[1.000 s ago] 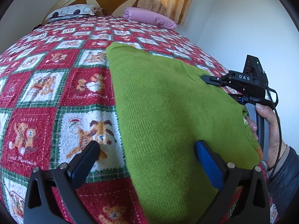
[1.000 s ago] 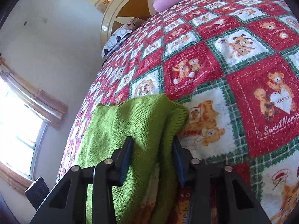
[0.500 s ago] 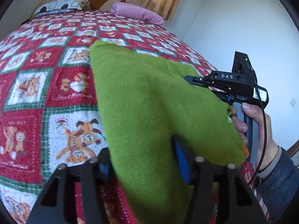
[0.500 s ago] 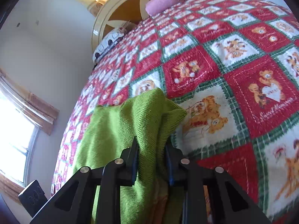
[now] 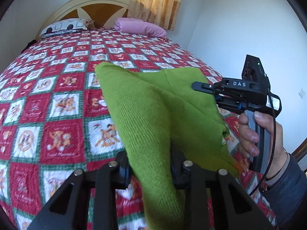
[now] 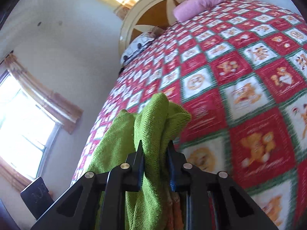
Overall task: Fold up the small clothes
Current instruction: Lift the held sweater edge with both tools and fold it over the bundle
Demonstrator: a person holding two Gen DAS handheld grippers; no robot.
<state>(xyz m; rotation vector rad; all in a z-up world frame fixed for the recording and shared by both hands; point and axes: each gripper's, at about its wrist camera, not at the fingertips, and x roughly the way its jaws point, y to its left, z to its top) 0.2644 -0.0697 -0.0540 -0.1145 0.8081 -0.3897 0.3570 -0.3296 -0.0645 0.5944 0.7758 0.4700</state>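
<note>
A small green knitted sweater point(image 5: 145, 115) is lifted off the bed, stretched between my two grippers. My left gripper point(image 5: 150, 164) is shut on its near edge at the bottom of the left wrist view. My right gripper point(image 6: 155, 153) is shut on a bunched fold of the same sweater point(image 6: 151, 122). In the left wrist view the right gripper point(image 5: 216, 95) shows at the right, held by a hand, clamping the sweater's far side. The sweater's lower part hangs hidden below both grippers.
The bed carries a red, white and green patterned quilt point(image 5: 57, 103) with bear pictures. A pink pillow point(image 5: 138, 26) and a white printed pillow point(image 5: 65, 25) lie by the headboard point(image 5: 99, 5). A white wall stands to the right, a window point(image 6: 21, 130) to the left.
My left gripper went from open around the sweater's edge to shut on it. My right gripper closed tighter. Both have lifted the sweater, which now folds into a ridge.
</note>
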